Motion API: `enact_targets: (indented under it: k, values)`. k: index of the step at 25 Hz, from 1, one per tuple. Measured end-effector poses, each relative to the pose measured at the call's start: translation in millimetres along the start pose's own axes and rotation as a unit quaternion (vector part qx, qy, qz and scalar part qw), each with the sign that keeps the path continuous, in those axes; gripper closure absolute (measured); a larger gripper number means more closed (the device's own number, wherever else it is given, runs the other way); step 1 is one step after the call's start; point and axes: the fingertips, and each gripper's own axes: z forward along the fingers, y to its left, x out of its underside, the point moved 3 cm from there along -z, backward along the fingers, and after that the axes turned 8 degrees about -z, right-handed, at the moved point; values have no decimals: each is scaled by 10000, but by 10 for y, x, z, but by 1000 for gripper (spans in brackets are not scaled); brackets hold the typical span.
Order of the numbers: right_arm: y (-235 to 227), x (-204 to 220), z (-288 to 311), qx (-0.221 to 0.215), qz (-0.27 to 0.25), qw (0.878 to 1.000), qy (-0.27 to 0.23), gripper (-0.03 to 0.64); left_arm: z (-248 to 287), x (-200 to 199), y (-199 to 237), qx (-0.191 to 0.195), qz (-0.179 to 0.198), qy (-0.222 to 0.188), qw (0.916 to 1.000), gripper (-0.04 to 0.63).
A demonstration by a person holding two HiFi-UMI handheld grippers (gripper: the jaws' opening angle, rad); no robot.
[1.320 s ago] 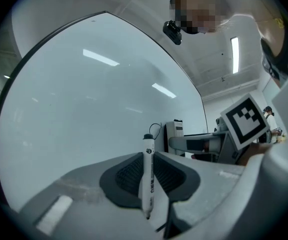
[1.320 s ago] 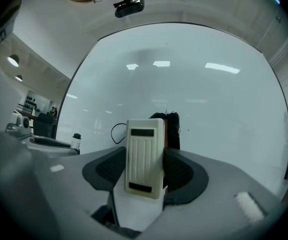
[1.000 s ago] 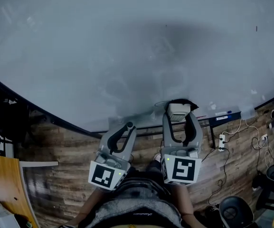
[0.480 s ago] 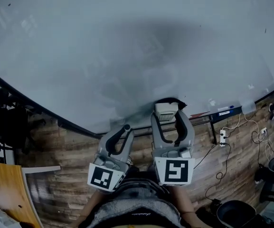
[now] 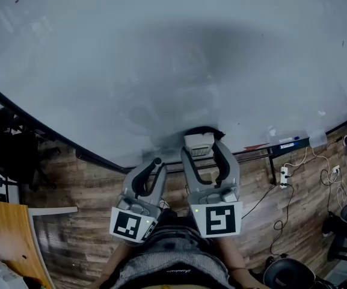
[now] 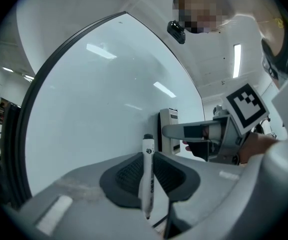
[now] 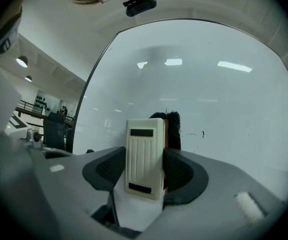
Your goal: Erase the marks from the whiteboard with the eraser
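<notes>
The whiteboard (image 5: 161,59) fills the top of the head view, with faint grey smudges near its lower middle. My right gripper (image 5: 200,156) is shut on the cream eraser (image 5: 198,141), whose black felt is against the board's lower edge. In the right gripper view the eraser (image 7: 144,156) stands upright between the jaws, with small dark marks (image 7: 202,133) on the board (image 7: 208,84) to its right. My left gripper (image 5: 155,165) hangs just left of it, below the board, shut on a white marker (image 6: 147,176).
A tray ledge with markers (image 5: 284,142) runs under the board at the right. A power strip (image 5: 282,176) and cables lie on the wood floor. Dark railing (image 5: 5,137) stands at the left, an orange tabletop (image 5: 8,233) at the lower left.
My right gripper has slid left along the board's lower edge with the eraser in it. The left gripper has kept its place beside it.
</notes>
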Motion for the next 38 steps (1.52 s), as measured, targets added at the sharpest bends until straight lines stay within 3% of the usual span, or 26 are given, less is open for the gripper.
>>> enact_targets:
  k: [6,14,19,25,38]
  values:
    - [-101,-1,-44,-266,50,9996,-109,374,155,-6,-155,40,38,-3,10000,522]
    - [-447,40,-163,-258,169,9995,-60,374,404,-5,-381,73,-67,-21,9999,522]
    - [-573,73,-203,-11,259,9996,-74,374,413,5,-383,270,39,-57,9996,522]
    - [-1268,250,-423,530,356,9980,38,374,693,51,-687,395,42,42,9992,522]
    - [-1209,247,-402,833,385,9957,134,377,601,72,-617,390,24,81,9992,522]
